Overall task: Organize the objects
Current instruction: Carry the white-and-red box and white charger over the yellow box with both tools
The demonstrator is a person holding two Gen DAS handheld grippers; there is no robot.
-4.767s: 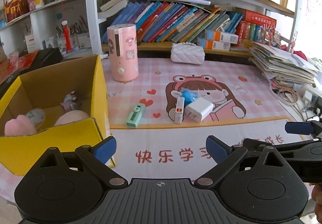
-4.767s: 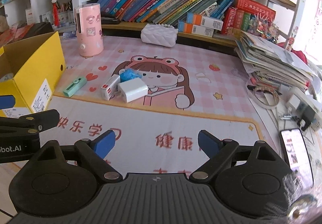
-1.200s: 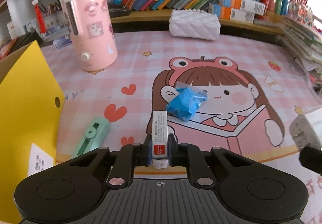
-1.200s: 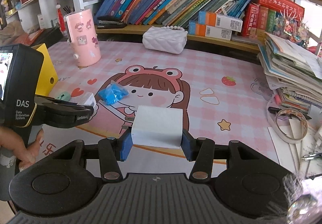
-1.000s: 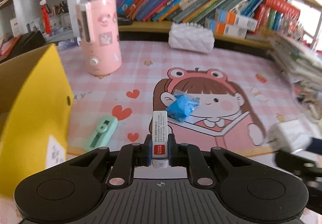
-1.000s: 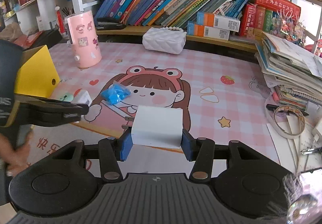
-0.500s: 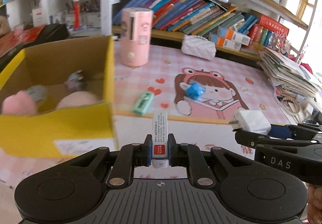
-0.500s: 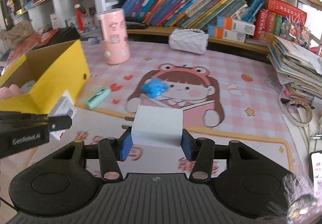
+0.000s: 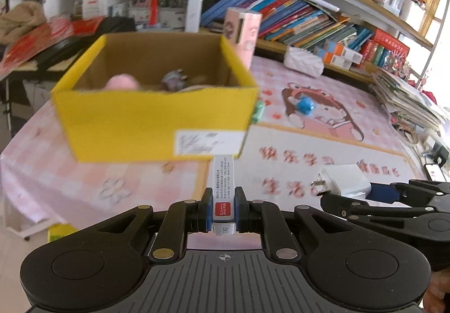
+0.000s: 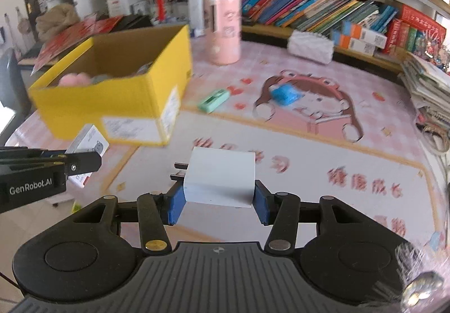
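White charger (image 10: 220, 176) sits clamped in the right gripper (image 10: 219, 202); the left gripper (image 9: 222, 207), marked "GenRobot.AI", pinches a small red-labelled box (image 9: 223, 189). Both hang near the yellow carton (image 9: 152, 122).

Bright daylight from the right, motion-blurred yellow box (image 9: 152, 122), fisheye-curved shelves (image 9: 323, 1)

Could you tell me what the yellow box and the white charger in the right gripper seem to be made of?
The yellow box looks like cardboard: a matte yellow outside, a raw brown inside and thin folded walls. The white charger, clamped in the right gripper, looks like smooth hard plastic with a slight sheen; its two dark prongs are probably metal.
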